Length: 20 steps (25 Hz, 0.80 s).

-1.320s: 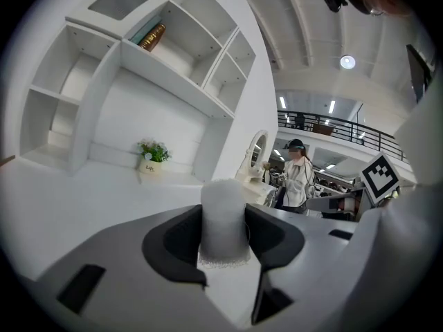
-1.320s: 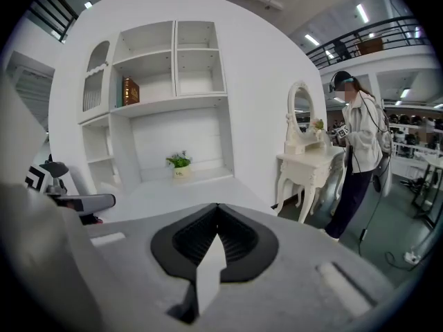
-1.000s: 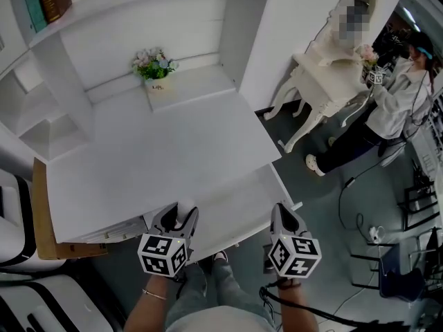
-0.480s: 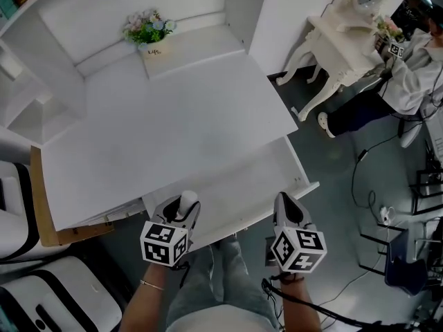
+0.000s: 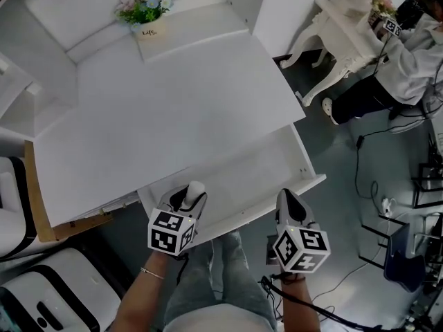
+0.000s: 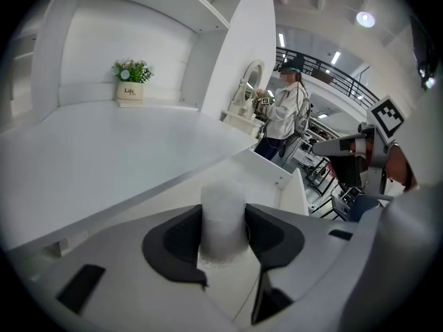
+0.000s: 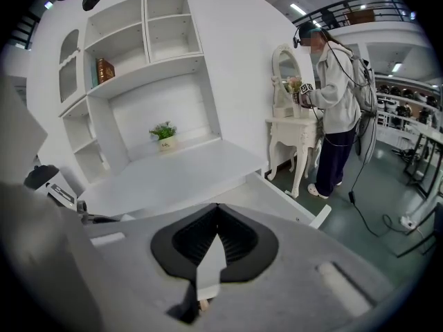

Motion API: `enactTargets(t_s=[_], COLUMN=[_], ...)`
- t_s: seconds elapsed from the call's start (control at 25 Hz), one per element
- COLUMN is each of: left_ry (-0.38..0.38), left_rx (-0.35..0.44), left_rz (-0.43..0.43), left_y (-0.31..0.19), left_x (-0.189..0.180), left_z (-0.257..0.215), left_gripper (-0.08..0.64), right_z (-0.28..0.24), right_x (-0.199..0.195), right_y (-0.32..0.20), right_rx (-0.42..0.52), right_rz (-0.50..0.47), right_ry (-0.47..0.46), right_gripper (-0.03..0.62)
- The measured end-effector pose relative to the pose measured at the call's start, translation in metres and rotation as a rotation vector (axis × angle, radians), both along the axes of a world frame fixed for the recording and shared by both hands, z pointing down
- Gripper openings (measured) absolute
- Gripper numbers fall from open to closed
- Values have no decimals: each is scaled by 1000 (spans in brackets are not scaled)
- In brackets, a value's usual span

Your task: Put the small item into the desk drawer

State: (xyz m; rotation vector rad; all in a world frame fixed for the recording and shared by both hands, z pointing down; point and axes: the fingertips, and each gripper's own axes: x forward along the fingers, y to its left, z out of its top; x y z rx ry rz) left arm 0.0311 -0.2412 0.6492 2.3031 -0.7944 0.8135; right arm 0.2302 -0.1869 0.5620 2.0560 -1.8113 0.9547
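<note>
My left gripper [image 5: 188, 196] is shut on the small item [image 6: 223, 215], a white frosted cylinder standing upright between the pads. It hovers over the near left part of the open desk drawer [image 5: 257, 173], whose white floor shows past the item in the left gripper view. My right gripper [image 5: 287, 200] is shut with nothing in it, at the drawer's front edge on the right; its jaws meet in the right gripper view [image 7: 216, 235].
The white desk top [image 5: 173, 109] lies behind the drawer, with a small flower pot [image 5: 142, 14] at its back. A white dressing table [image 5: 346, 26] and a person [image 5: 408, 54] are to the right. Cables lie on the grey floor [image 5: 374, 185].
Both grippers have come a little forward to the drawer; the left one, still gripping the white item, now reaches over the drawer's front edge. The head view has shifted.
</note>
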Motion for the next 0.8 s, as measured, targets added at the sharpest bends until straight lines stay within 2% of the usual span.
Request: enactTargets(t_s=[0.44,0.8], left_ry=[-81,-168], left_rx=[-33,-12], left_rz=[78,117], left_y=[-13,-27], left_x=[37,61], left_z=[46,81], left_gripper=[172,173], right_z=[16,27], right_x=[27,46], right_y=[8,11], right_rx=[-42,-67], right_rz=[74,103], right_ry=[3,7], right_gripper=[5,5])
